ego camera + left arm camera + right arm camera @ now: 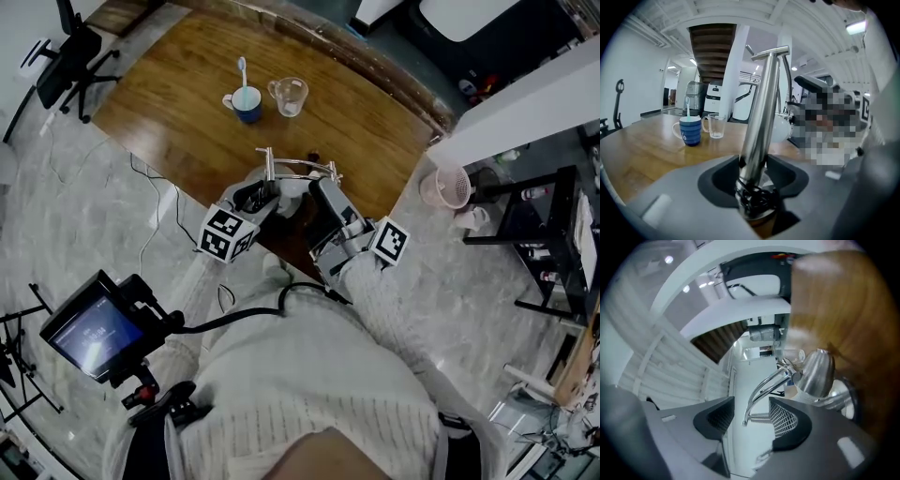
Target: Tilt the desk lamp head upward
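**Head view only.** Takes in the whole wooden counter [169, 103]. Places the desk lamp [300, 169] close to the near edge, just ahead of the person's white sleeves [375, 300]. Sets the left tool [253, 200] and the right tool [330, 208] on either side of the lamp. Puts a blue mug [247, 103] holding a toothbrush [242, 68] beside a clear glass jug [289, 95], farther in and well apart from the lamp.

**Left gripper view only.** Brings out the lamp's chrome stem [761, 108], rising at a slight tilt through the gap between the dark pads. Jaws wide, standing round the stem without clamping it. Dark wire bunched at the stem's foot. Mug and jug at the left, in the background.

**Right gripper view only.** Rolled onto its side. Reveals the brushed-metal lamp head [816, 372], above and right of the jaws and beyond them. Shows the curved chrome arm [764, 390] through the gap. Jaws wide, holding nothing.

**Edges and room.** Bare wood left of the lamp, and between lamp and mug. Right counter edge running on a diagonal near the right tool, with marble floor [94, 225] and a pink basket [445, 186] past it. Office chair [75, 56] off the far left corner.
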`<act>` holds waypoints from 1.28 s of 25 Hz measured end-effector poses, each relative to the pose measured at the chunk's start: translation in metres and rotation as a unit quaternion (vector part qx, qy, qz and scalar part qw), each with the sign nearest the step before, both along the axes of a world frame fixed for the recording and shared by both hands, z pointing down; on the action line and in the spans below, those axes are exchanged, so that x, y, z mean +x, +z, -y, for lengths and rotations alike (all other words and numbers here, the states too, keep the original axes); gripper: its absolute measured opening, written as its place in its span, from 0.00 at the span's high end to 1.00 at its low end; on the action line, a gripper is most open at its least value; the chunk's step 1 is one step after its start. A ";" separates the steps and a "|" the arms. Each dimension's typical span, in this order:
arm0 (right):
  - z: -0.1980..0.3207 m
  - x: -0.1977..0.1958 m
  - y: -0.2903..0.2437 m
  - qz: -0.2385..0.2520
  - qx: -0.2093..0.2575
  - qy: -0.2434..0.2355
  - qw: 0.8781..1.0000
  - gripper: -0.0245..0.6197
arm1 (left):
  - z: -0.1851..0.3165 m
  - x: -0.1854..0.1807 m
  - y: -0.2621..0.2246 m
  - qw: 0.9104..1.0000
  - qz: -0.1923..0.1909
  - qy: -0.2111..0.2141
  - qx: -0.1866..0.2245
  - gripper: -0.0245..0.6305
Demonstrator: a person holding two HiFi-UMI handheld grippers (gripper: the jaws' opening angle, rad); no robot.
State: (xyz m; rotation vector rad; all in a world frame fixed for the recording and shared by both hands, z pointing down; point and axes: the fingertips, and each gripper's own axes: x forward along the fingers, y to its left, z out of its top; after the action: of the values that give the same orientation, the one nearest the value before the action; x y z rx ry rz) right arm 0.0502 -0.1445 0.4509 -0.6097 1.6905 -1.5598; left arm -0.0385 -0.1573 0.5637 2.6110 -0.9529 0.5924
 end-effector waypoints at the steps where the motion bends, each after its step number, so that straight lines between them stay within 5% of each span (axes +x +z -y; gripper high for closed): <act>1: 0.004 0.000 0.003 0.040 -0.021 0.009 0.999 0.63 | 0.000 0.000 0.000 1.000 0.001 0.000 0.002 0.68; 8: 0.032 0.016 0.016 0.212 -0.077 0.061 0.972 0.62 | -0.006 0.002 0.003 1.000 0.010 0.010 0.007 0.69; 10: 0.037 0.021 0.021 0.240 -0.096 0.075 0.963 0.67 | -0.006 0.003 0.002 1.000 0.012 0.014 0.008 0.69; 12: 0.036 0.017 0.030 0.243 -0.121 0.079 0.959 0.86 | -0.006 0.004 0.003 1.000 0.012 0.015 0.009 0.69; 15: 0.033 0.014 0.036 0.247 -0.142 0.088 0.954 0.92 | -0.008 0.004 0.004 1.000 0.009 0.015 0.008 0.68; 19: 0.033 0.015 0.032 0.160 -0.145 0.073 0.974 0.89 | -0.008 0.004 0.005 1.000 0.011 0.019 0.007 0.68; 26: 0.039 0.026 0.005 0.037 -0.122 0.065 0.990 0.89 | -0.003 0.007 0.006 0.999 0.015 0.028 0.002 0.68; 32: 0.044 0.028 -0.033 -0.136 -0.082 0.061 0.985 0.88 | 0.002 0.007 0.007 1.000 0.012 0.028 -0.002 0.68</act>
State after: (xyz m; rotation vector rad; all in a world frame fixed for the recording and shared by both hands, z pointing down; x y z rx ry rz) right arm 0.0785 -0.1887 0.4174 -1.0339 1.6927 -1.5937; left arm -0.0318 -0.1589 0.5704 2.6393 -0.8872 0.6401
